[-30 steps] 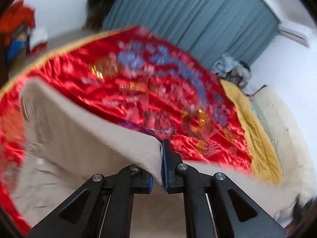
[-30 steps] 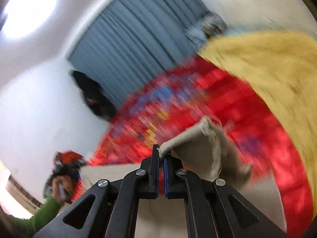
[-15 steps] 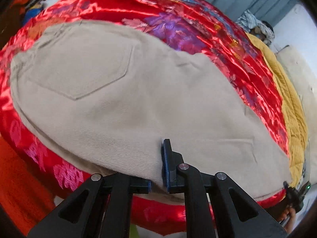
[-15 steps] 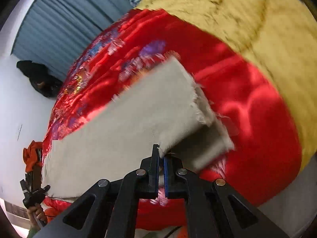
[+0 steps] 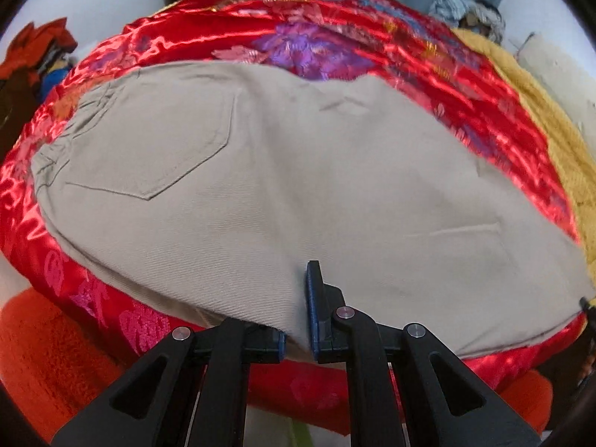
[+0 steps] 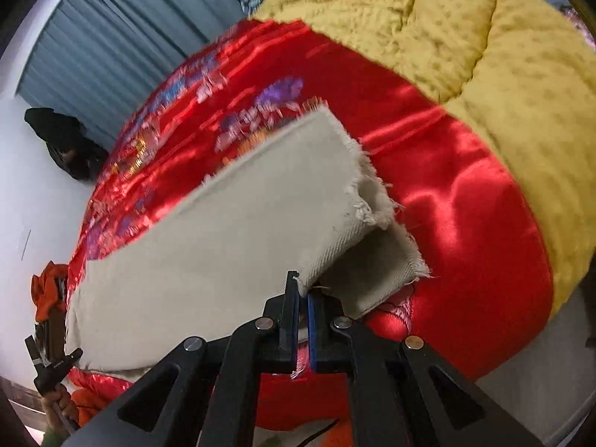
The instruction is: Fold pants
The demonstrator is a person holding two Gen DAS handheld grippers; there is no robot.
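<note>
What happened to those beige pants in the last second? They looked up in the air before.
The pants came down from mid-air and now lie flat on the red quilt. The left gripper and right gripper are still clamped on the fabric's near edge. Nothing was let go.

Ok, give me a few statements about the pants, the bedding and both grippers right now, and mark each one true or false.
1. The pants are beige and lie on a red satin quilt. True.
2. The left gripper is open and clear of the fabric. False: it is shut on the near edge of the pants.
3. A back pocket faces up in the left wrist view. True.
4. The right gripper pinches the upper leg near its frayed hem. True.
5. The two leg ends are stacked exactly flush. False: the lower leg sticks out past the upper one.
6. The blanket beside the red quilt is blue. False: it is yellow.
</note>
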